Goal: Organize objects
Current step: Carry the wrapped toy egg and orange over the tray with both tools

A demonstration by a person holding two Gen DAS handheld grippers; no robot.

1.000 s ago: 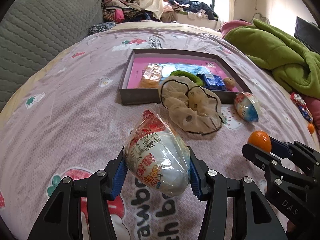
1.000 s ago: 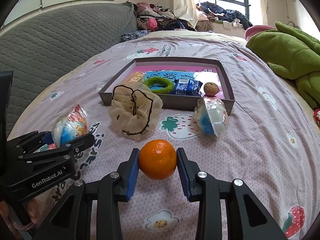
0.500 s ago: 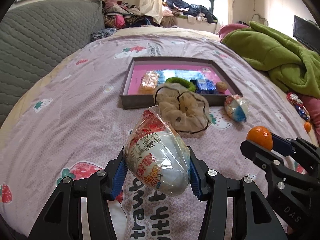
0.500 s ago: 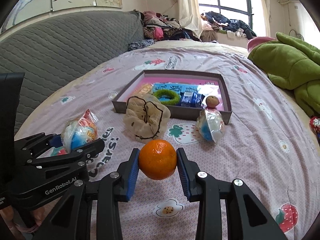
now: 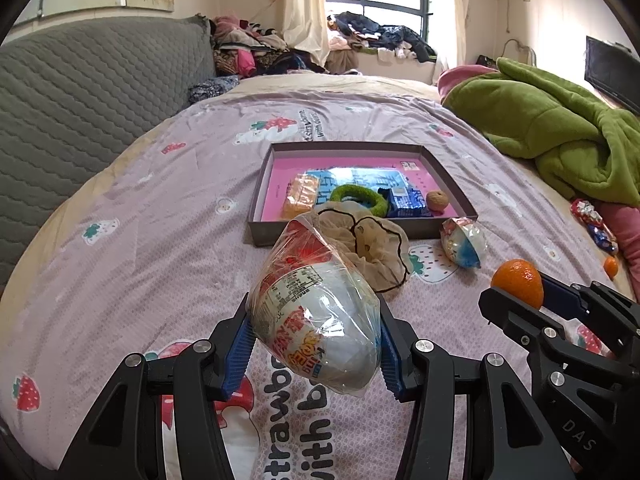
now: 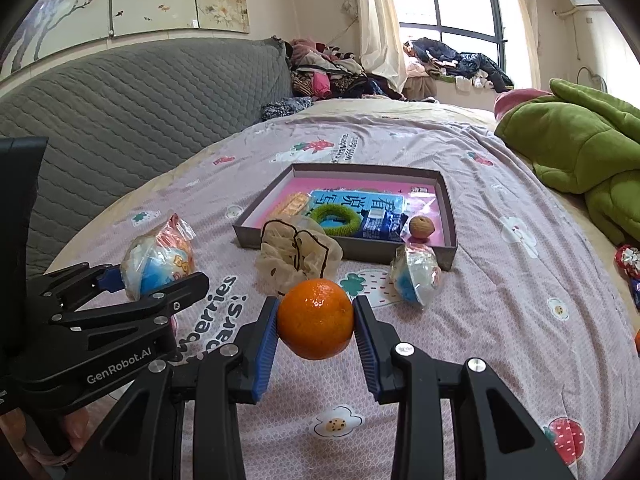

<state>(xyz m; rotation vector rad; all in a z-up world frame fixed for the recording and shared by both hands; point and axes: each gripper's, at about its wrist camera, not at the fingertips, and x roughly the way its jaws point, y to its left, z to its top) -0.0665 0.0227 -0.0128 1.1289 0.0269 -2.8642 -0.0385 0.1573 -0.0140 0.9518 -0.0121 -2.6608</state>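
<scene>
My left gripper (image 5: 314, 344) is shut on a plastic-wrapped toy egg (image 5: 316, 320), held above the bed; it also shows in the right wrist view (image 6: 156, 268). My right gripper (image 6: 316, 326) is shut on an orange (image 6: 316, 318), also seen in the left wrist view (image 5: 518, 282). Ahead lies a grey tray (image 5: 260, 200) with a pink floor, holding a biscuit pack (image 5: 302, 196), a green ring (image 5: 360, 198), a blue packet (image 5: 408, 200) and a walnut (image 5: 437, 201). A beige scrunchie (image 5: 372, 248) and a second wrapped egg (image 5: 464, 242) lie in front of the tray.
A green blanket (image 5: 560, 136) is piled at the right. A grey quilted headboard (image 5: 80, 92) runs along the left. Wrapped sweets (image 5: 592, 220) and a small orange (image 5: 611, 266) lie at the right edge. Clothes (image 5: 376, 36) are heaped by the window.
Both grippers have risen and drawn back from the tray, which now looks smaller and farther. Each keeps hold of its object.
</scene>
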